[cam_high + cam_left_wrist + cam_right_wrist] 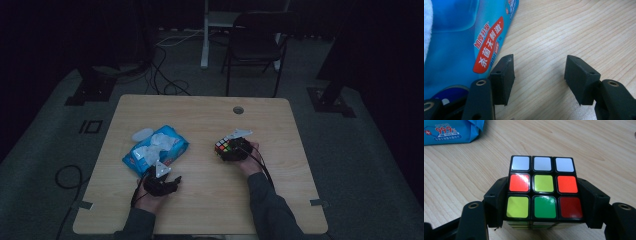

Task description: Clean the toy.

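1. Right gripper point(544, 202): fingers point(495, 202) clamped on the puzzle cube point(543, 187), right of centre on the surface point(200, 115).
2. Lift straight, keeping the squeeze even.
3. Left gripper point(539, 77): fingers apart, beside the wipes pack point(461, 37); leave idle.

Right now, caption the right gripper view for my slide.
Right gripper shut on a scrambled puzzle cube on the wooden table.

A high camera looks down on the table point(200, 115); two close gripper cameras skim its wood, both catching the blue wipes pack point(449, 132).
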`<control>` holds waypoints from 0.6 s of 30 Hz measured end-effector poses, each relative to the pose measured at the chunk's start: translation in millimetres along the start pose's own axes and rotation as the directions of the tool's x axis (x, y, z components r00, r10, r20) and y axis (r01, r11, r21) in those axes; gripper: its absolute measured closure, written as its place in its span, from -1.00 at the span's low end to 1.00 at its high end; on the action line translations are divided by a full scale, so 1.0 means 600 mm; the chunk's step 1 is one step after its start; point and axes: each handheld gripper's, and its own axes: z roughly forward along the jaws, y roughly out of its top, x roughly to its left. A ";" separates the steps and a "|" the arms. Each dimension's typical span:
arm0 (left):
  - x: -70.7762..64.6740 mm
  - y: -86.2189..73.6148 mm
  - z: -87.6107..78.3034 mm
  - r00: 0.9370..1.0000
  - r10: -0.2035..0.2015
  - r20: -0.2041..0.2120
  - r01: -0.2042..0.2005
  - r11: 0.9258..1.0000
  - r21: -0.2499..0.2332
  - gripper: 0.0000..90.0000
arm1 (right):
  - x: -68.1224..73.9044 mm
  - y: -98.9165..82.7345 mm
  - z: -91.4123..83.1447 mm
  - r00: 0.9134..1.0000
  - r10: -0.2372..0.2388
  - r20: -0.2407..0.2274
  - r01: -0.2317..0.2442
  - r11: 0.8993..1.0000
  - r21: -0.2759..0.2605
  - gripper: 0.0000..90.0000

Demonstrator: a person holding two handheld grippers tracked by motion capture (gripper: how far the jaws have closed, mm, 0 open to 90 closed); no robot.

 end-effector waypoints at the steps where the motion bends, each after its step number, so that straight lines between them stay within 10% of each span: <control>1: 0.000 0.001 0.000 1.000 0.002 0.002 -0.002 1.000 0.003 -0.05 | 0.000 0.000 0.002 1.000 0.000 -0.003 0.000 1.000 0.004 -0.28; 18: -0.003 0.036 -0.046 0.994 0.108 0.023 -0.107 0.994 -0.032 0.30 | 0.012 -0.003 -0.013 0.998 -0.065 -0.011 0.065 0.998 0.003 -0.25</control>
